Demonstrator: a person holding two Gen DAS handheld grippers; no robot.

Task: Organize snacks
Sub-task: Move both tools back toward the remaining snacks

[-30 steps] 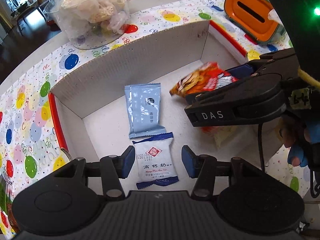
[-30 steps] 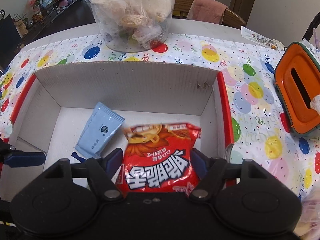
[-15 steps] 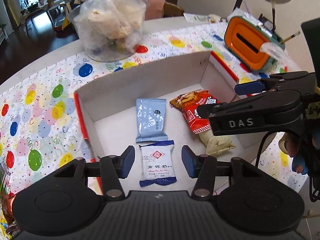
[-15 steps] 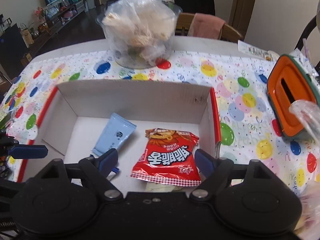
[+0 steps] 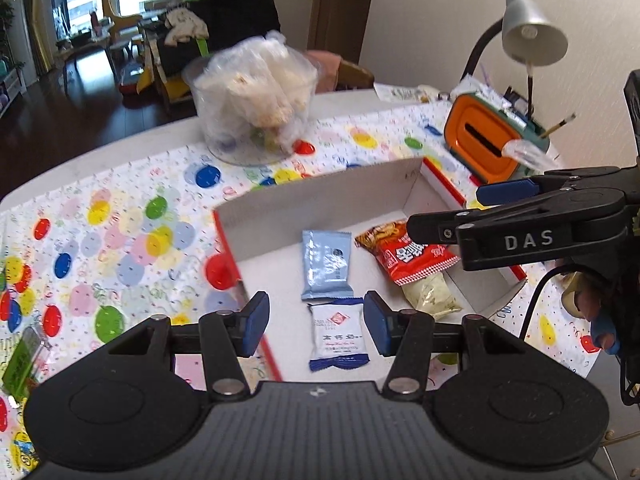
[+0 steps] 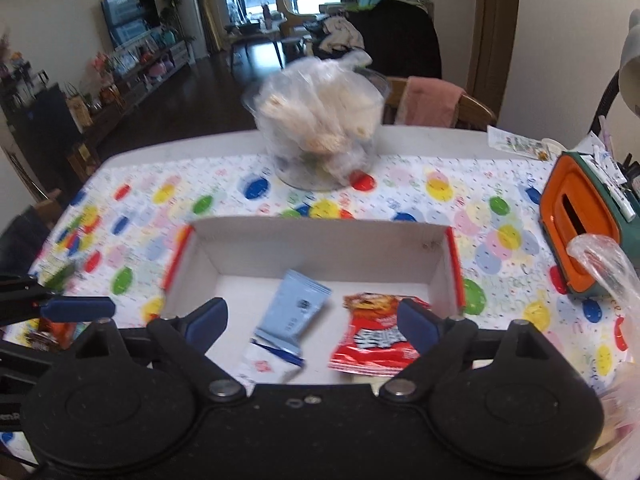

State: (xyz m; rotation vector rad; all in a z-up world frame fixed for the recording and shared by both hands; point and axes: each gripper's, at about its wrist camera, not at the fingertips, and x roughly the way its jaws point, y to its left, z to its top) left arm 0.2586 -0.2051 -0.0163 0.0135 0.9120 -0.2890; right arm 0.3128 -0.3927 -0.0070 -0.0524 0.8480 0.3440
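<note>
A white cardboard box (image 5: 320,196) with red edges sits on the balloon-print tablecloth. It also shows in the right wrist view (image 6: 316,240). In it lie a light blue packet (image 5: 326,264), a white packet with blue ends (image 5: 339,338), a red snack bag (image 5: 408,254) and a pale packet (image 5: 430,296) under it. The blue packet (image 6: 294,316) and the red bag (image 6: 374,340) also show in the right wrist view. My left gripper (image 5: 316,324) is open and empty above the box's near side. My right gripper (image 6: 312,322) is open and empty above the box.
A clear tub of bagged snacks (image 5: 256,100) stands behind the box. An orange tissue box (image 5: 486,144) and a desk lamp (image 5: 532,36) are at the back right. More snack packs (image 6: 48,332) lie at the left table edge. A clear plastic bag (image 6: 600,264) hangs at the right.
Both grippers have risen and pulled back from the box. The right gripper let go of the red snack bag, which now lies in the box.
</note>
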